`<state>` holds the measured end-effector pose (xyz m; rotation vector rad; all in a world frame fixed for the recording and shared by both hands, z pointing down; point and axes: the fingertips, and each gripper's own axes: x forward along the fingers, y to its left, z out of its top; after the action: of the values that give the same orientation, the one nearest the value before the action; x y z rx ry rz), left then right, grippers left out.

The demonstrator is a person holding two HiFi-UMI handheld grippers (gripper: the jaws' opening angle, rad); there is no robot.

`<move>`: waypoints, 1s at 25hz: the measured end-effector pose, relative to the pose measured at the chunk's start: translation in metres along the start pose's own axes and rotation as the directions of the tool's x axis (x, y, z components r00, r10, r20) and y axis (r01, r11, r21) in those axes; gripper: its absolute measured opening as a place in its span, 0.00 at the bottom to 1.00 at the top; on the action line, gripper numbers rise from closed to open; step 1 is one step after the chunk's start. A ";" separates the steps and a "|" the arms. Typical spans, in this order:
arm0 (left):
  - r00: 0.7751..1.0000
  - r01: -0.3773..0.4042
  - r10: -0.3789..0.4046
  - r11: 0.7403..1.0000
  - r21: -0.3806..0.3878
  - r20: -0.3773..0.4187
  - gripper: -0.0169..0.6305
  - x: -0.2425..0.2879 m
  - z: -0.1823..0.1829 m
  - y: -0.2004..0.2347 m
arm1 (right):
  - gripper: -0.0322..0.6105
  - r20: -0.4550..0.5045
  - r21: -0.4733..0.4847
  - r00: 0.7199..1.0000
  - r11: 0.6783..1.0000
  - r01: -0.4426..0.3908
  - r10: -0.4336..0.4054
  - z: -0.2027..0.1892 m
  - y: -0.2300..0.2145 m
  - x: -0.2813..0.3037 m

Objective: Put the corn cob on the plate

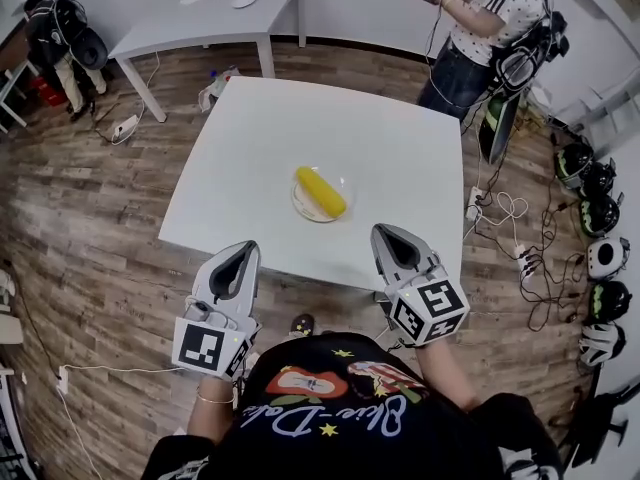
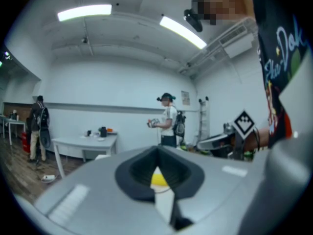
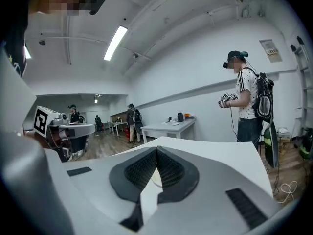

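A yellow corn cob (image 1: 320,192) lies on a small clear plate (image 1: 298,205) near the middle of the white table (image 1: 400,158). Both grippers hover at the table's near edge, close to my body, well short of the plate. My left gripper (image 1: 247,249) is shut with nothing held; in the left gripper view its jaws meet at the tips (image 2: 157,149), and the corn cob (image 2: 159,179) shows beyond them through the gap lower down. On the right, my other gripper (image 1: 385,232) is also shut and empty, its ribbed pads (image 3: 168,168) meeting at the tips (image 3: 156,150).
A second white table (image 1: 200,23) stands at the back left. A person (image 1: 480,28) holding grippers stands at the back right, another person (image 1: 60,38) at the far left. Helmets (image 1: 600,218) and cables (image 1: 510,228) lie on the wooden floor to the right.
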<state>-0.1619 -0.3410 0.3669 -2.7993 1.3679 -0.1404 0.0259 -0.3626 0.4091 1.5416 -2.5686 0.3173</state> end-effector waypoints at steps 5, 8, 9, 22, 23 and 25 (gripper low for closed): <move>1.000 0.007 -0.007 1.000 0.000 0.004 0.01 -0.001 0.001 0.001 | 0.07 0.004 0.081 1.000 0.997 0.007 -0.007 0.006 0.002 -0.006; 1.000 0.015 -0.015 1.000 -0.002 0.011 0.01 0.000 0.003 -0.002 | 0.07 0.005 0.118 1.000 0.993 0.025 -0.026 0.009 0.002 -0.006; 1.000 0.021 -0.021 1.000 -0.001 0.013 0.01 0.000 0.004 -0.005 | 0.07 0.008 0.110 1.000 0.994 0.025 -0.026 0.011 0.002 -0.007; 1.000 0.025 -0.025 1.000 0.004 0.008 0.01 -0.006 0.002 -0.007 | 0.07 0.045 0.077 0.998 0.996 0.036 -0.040 0.026 0.007 -0.007; 1.000 0.026 -0.026 1.000 0.003 0.008 0.01 -0.006 0.002 -0.007 | 0.07 0.049 0.084 0.998 0.996 0.031 -0.035 0.027 0.009 -0.006; 1.000 0.028 -0.028 1.000 0.002 0.008 0.01 -0.008 0.001 -0.005 | 0.07 0.054 0.087 0.998 0.996 0.023 -0.027 0.029 0.012 -0.003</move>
<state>-0.1626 -0.3318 0.3659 -2.8154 1.3268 -0.1311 0.0167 -0.3612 0.3793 1.6322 -2.6071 0.3939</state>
